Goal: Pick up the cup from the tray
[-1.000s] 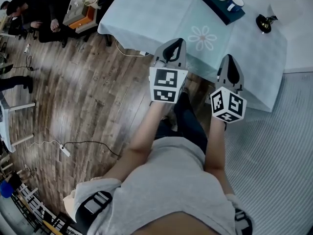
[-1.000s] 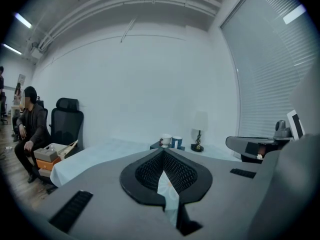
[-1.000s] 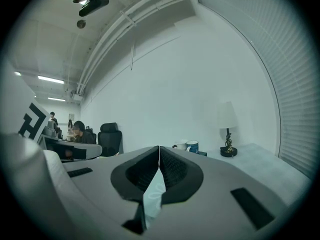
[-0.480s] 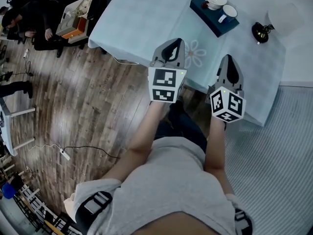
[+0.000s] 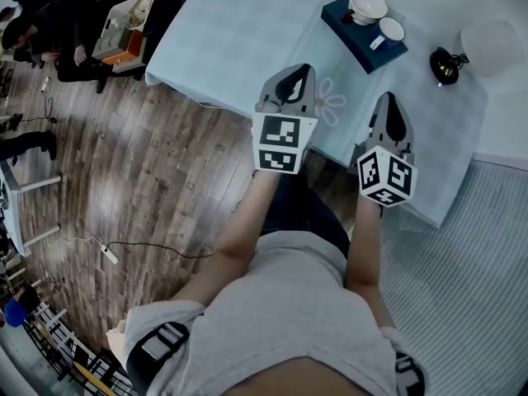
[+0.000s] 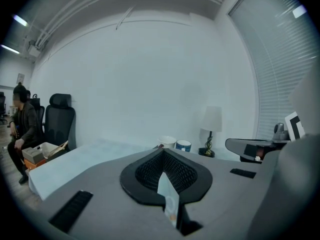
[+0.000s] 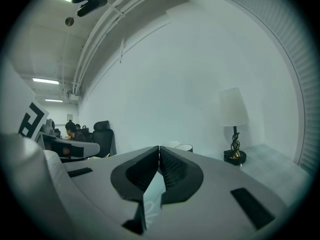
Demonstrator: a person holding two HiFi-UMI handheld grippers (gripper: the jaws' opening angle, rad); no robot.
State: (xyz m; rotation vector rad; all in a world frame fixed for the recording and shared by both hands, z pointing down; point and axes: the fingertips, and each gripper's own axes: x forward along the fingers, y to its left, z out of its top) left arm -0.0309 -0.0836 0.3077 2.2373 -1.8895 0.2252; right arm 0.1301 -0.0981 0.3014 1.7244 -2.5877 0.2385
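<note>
A dark blue tray (image 5: 353,38) lies on the far side of the table and carries a white cup (image 5: 366,7) and a smaller blue-rimmed cup (image 5: 389,30). My left gripper (image 5: 289,74) is shut and empty over the table's near edge, well short of the tray. To its right, my right gripper (image 5: 388,102) is also shut and empty. In the left gripper view both cups, white (image 6: 167,142) and blue (image 6: 183,145), show beyond the closed left gripper (image 6: 162,152). Past the closed right gripper (image 7: 159,149), the right gripper view shows one cup rim (image 7: 184,147).
A pale blue cloth covers the table (image 5: 247,23). A lamp with a black base (image 5: 445,64) and white shade (image 5: 492,43) stands right of the tray. Seated people and a chair (image 5: 49,31) are far left on the wood floor; a power strip (image 5: 109,255) lies there too.
The table has slid nearer and lower in the head view, so the tray sits closer to the grippers. Both grippers keep their place in the view and stay shut.
</note>
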